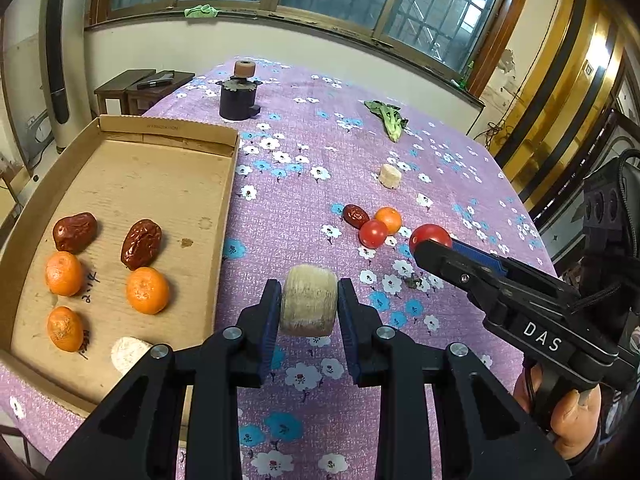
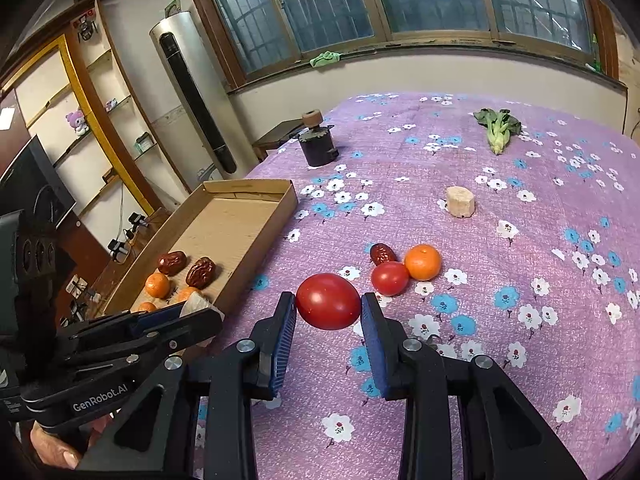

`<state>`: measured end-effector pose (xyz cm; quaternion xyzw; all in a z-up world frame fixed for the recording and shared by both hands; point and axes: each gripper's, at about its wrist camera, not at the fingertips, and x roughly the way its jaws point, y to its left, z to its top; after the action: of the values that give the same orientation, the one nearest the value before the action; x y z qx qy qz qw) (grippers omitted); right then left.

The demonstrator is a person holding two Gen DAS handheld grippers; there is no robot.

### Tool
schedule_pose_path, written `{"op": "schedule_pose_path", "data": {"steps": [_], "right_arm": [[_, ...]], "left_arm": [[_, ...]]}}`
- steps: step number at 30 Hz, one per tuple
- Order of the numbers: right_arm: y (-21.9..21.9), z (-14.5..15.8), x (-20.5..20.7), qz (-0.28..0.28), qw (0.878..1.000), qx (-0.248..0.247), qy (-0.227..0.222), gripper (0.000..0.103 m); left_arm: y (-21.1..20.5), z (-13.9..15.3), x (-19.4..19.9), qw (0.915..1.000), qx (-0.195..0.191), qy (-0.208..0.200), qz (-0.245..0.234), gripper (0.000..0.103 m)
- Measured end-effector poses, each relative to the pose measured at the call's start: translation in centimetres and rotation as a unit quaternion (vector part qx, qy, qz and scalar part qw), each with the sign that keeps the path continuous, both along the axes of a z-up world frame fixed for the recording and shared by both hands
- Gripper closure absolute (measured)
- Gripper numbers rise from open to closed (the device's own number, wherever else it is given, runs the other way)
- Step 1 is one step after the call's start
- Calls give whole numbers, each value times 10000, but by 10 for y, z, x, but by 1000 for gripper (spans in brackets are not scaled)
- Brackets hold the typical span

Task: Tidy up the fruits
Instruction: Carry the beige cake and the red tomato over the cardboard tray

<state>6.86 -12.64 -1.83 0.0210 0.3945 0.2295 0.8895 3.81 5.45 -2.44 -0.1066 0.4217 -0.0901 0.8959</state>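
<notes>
My left gripper [image 1: 308,304] is shut on a pale cylindrical chunk [image 1: 309,300], held above the cloth just right of the cardboard tray [image 1: 168,184]. In the tray lie two red dates [image 1: 141,243], three mandarins [image 1: 147,290] and a white chunk [image 1: 127,354]. My right gripper [image 2: 329,306] is shut on a red tomato [image 2: 328,301]; the same tomato [image 1: 430,236] shows in the left wrist view, at the tip of the right gripper [image 1: 428,245]. On the cloth remain a small tomato [image 2: 390,278], a mandarin [image 2: 423,262], a date [image 2: 383,254] and another pale chunk [image 2: 461,202].
The table wears a purple flowered cloth [image 2: 520,340]. A dark pot with a cork knob [image 2: 318,144] stands at the far left, a leafy green [image 2: 498,128] at the far right. A person's hand [image 1: 576,420] holds the right gripper. A tall air conditioner [image 2: 192,92] stands beyond the table.
</notes>
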Motion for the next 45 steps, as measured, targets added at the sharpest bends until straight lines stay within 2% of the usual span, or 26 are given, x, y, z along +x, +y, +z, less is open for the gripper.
{"op": "schedule_pose_path", "data": {"steps": [17,27,33,45], "right_arm": [[2,15,-20,149,9996,188,-176,69],[-12,20,-14,358,9980,472,-232,69],[-17,19,1,547,9978,370,-97,69],[13,20,17,634,9975,282,-138,69]], "left_arm": [[4,18,-14,9990,302,-172,273,77],[-11,14,5,9968,674,-8,426,77],[-14,18,22,9953,801,8,548,77],[25,20,32,9936,969,-28,586,77]]}}
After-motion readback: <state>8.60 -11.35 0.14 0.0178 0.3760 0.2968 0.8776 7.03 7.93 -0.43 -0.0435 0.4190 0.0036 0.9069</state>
